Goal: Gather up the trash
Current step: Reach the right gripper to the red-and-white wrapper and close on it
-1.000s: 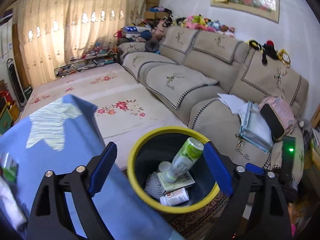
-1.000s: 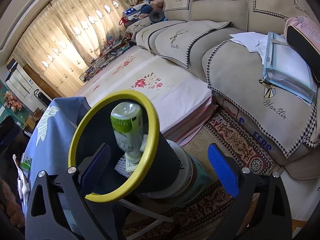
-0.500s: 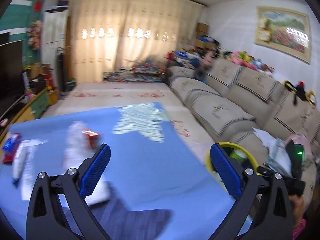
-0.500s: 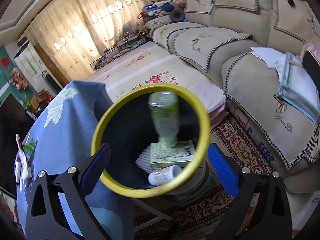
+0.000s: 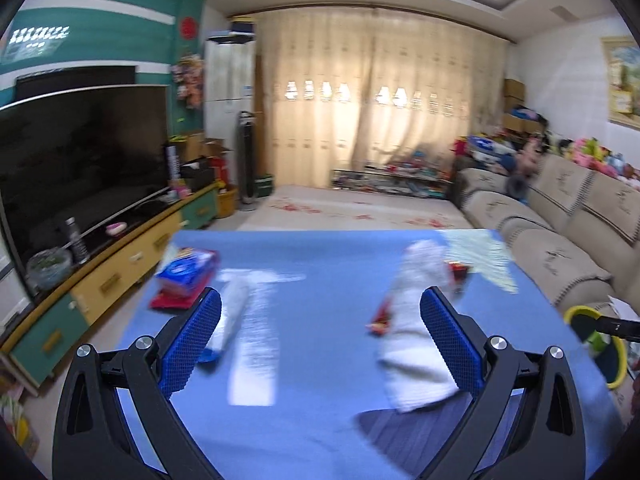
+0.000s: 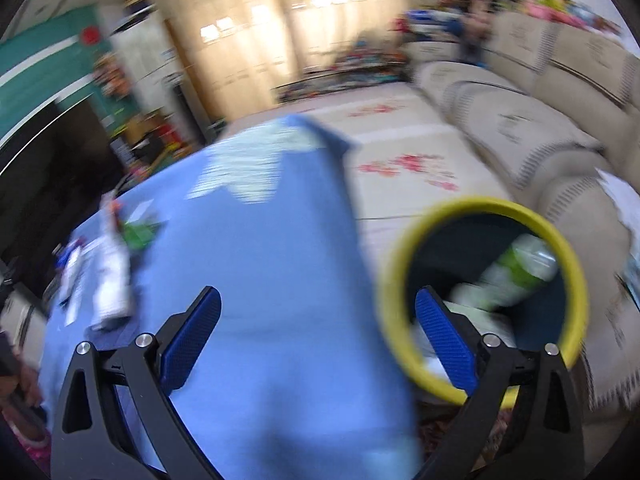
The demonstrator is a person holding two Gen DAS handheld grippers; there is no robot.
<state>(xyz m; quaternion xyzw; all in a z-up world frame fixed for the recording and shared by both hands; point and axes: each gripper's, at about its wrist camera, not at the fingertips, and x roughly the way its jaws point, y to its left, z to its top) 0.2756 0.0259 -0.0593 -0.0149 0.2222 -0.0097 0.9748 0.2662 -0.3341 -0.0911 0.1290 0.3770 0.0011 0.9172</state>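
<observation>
My left gripper (image 5: 320, 300) hangs open and empty over the blue-covered table (image 5: 320, 420). Trash lies on the table ahead of it: a blurred white crumpled piece (image 5: 416, 320) with a red wrapper (image 5: 380, 320) beside it, a white tube-like piece (image 5: 236, 312), and a blue and red packet (image 5: 186, 276) at the far left. My right gripper (image 6: 318, 298) is open too, above the table's right edge. Beside it stands the yellow-rimmed bin (image 6: 480, 208) with a green-labelled bottle (image 6: 520, 268) inside. The white pieces (image 6: 114, 280) and a green wrapper (image 6: 138, 234) show far left.
A large TV (image 5: 80, 152) on a low yellow and green cabinet (image 5: 120, 272) runs along the left. A beige sofa (image 5: 560, 216) lines the right wall, with the bin's rim (image 5: 580, 312) between it and the table. A pale flowered mat (image 5: 352, 216) lies beyond the table.
The left wrist view has swung from the bin across to the table top and its trash. The right wrist view has turned left, from looking into the bin toward the table. Both grippers stay open.
</observation>
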